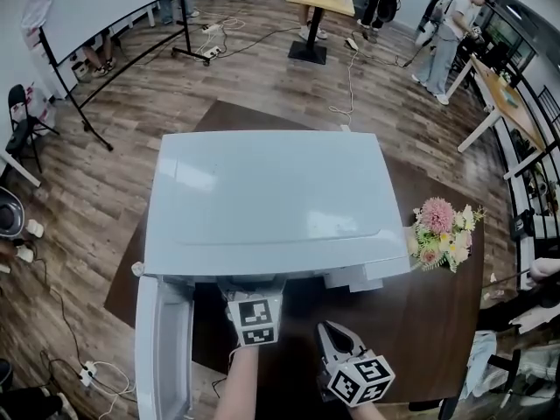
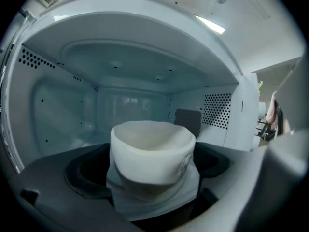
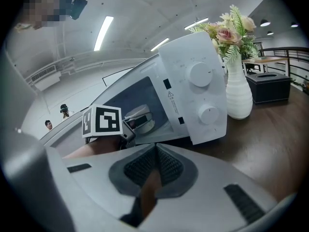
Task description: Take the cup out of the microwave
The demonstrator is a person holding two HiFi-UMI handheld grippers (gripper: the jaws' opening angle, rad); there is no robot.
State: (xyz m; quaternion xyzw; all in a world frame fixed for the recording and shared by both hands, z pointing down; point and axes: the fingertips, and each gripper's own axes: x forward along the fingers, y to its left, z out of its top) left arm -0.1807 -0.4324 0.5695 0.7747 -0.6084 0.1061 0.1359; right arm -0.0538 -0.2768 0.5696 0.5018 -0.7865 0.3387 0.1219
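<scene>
We are clamping the left gripper (image 2: 153, 197) onto the cup (image 2: 152, 151), jaws pressing its sides, so the grasp looks done. The cup is sitting inside the open microwave (image 1: 262, 204), not yet drawn out. The right gripper (image 3: 153, 170) is hovering outside, jaws together and empty.

White cup (image 2: 152, 153) — upright, rim dented — inside the open microwave (image 1: 262, 208)

The microwave (image 1: 262, 208) casing is smooth, faintly glossy white; the cup (image 2: 152, 151) looks matt white and soft-walled; the bench (image 1: 437, 322) is dark satin wood.
</scene>
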